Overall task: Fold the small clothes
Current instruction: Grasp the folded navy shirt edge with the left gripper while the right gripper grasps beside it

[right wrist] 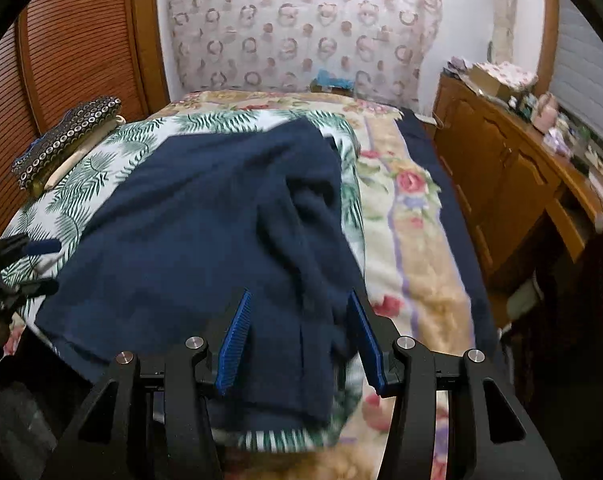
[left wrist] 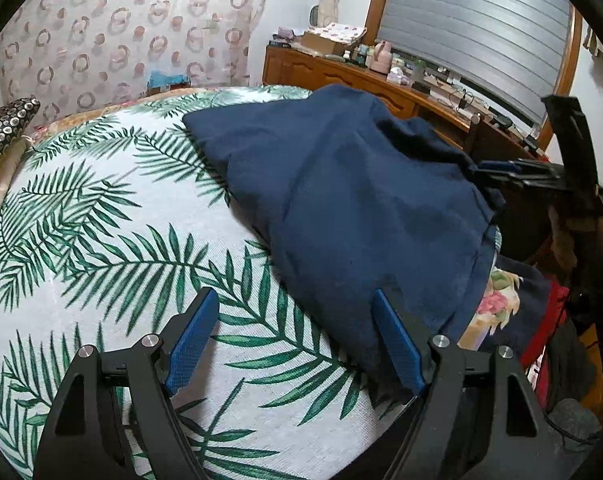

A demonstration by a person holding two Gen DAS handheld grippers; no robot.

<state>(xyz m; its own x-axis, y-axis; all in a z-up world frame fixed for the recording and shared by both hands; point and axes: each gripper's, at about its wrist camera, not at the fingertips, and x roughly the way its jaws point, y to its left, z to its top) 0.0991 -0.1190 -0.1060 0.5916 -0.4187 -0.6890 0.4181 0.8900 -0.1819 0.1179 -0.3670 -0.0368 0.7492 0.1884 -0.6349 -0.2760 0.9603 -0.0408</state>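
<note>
A dark navy garment (left wrist: 353, 208) lies rumpled on a palm-leaf cloth (left wrist: 101, 240) spread on the bed. My left gripper (left wrist: 295, 300) is open, its right finger (left wrist: 397, 348) at the garment's near corner, the left one over bare cloth. In the right wrist view the garment (right wrist: 205, 216) covers most of the leaf cloth (right wrist: 77, 184). My right gripper (right wrist: 299, 300) is open, its fingers on either side of the garment's near right edge. It also shows at the right in the left wrist view (left wrist: 501, 170), fingers level at the garment's far edge.
A floral blanket (right wrist: 413, 240) lies under the leaf cloth. A wooden dresser (right wrist: 501, 168) with small items runs along the right. A patterned cushion (right wrist: 65, 140) sits at the bed's left edge. A ring-patterned curtain (right wrist: 301, 28) hangs behind the bed.
</note>
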